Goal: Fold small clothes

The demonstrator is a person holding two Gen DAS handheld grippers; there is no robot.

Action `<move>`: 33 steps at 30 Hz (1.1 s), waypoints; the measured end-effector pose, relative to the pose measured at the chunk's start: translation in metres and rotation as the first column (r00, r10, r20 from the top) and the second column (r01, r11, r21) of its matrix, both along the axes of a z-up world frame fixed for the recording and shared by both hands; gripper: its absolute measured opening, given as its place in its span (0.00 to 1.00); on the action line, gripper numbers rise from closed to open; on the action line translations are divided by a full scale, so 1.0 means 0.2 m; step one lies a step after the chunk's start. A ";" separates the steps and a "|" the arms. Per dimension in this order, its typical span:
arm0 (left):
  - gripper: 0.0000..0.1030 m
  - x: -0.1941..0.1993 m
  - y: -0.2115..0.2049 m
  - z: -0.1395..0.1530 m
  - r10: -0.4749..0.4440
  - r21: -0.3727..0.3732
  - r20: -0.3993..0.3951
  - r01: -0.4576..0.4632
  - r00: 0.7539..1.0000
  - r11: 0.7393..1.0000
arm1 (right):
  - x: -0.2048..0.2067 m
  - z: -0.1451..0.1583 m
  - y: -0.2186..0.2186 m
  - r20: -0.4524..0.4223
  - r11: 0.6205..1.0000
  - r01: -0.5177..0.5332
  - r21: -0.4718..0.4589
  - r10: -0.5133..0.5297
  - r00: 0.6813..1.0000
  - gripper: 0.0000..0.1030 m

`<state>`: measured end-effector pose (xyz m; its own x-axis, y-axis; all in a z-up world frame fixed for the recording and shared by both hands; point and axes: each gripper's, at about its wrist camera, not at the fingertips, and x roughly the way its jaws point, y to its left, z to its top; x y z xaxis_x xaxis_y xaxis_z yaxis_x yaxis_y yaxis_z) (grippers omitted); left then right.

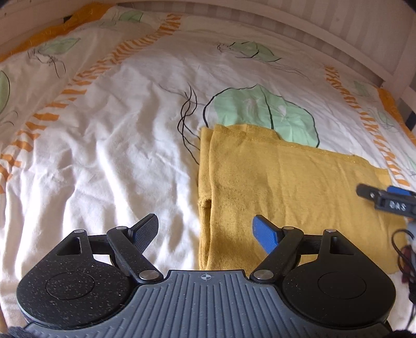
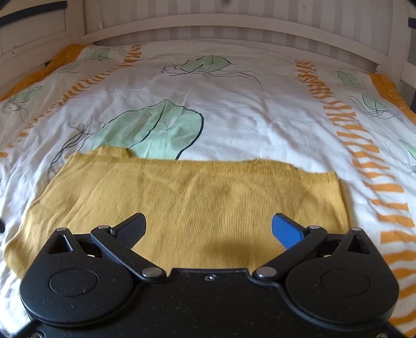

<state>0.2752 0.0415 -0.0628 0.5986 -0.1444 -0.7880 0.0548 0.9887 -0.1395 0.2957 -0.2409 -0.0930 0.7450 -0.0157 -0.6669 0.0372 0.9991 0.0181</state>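
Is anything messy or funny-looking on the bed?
A little. The yellow garment lies mostly flat, but its left edge is doubled over in an uneven strip, and faint darker smudges show near its middle. The bedsheet beneath is wrinkled. Both tongs, left and right, are open, holding nothing.

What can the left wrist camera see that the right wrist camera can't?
Only the left wrist view shows the other tool, the right gripper, poking in at the edge, some dark cables beside it, and the layered left edge of the yellow garment.

Only the right wrist view shows the garment's whole width, both ends, and the white bed rail straight across the back.

Both show the yellow garment lying flat on the leaf-print bedsheet, and each camera's own gripper, like the left gripper, open and holding nothing.
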 end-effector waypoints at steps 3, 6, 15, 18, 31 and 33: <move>0.76 0.02 0.01 0.00 0.003 -0.009 -0.002 -0.003 1.000 1.000 | 0.14 -0.04 0.02 -0.015 0.998 0.030 -0.047 -0.031 0.999 1.00; 0.76 0.03 0.02 0.01 0.001 -0.016 0.000 -0.001 1.000 1.000 | 0.25 -0.10 0.02 -0.041 0.993 0.083 -0.082 -0.086 0.995 1.00; 0.76 0.05 0.01 0.03 -0.006 -0.033 -0.005 0.006 1.000 0.999 | 0.27 -0.21 0.09 -0.050 0.978 0.106 -0.180 -0.117 0.992 0.99; 0.76 0.05 0.01 0.03 -0.007 -0.027 -0.003 0.007 1.000 1.000 | 0.24 -0.17 0.08 -0.060 0.979 0.114 -0.168 -0.126 0.990 0.99; 0.76 0.04 -0.01 0.02 -0.014 -0.029 -0.012 0.014 1.000 0.999 | -0.30 -0.18 0.22 0.000 0.973 -0.017 -0.230 0.017 1.000 0.99; 0.76 0.04 -0.01 0.01 -0.015 -0.027 -0.015 0.015 1.000 1.000 | -0.36 -0.18 0.21 -0.016 0.977 -0.046 -0.210 0.044 0.999 0.99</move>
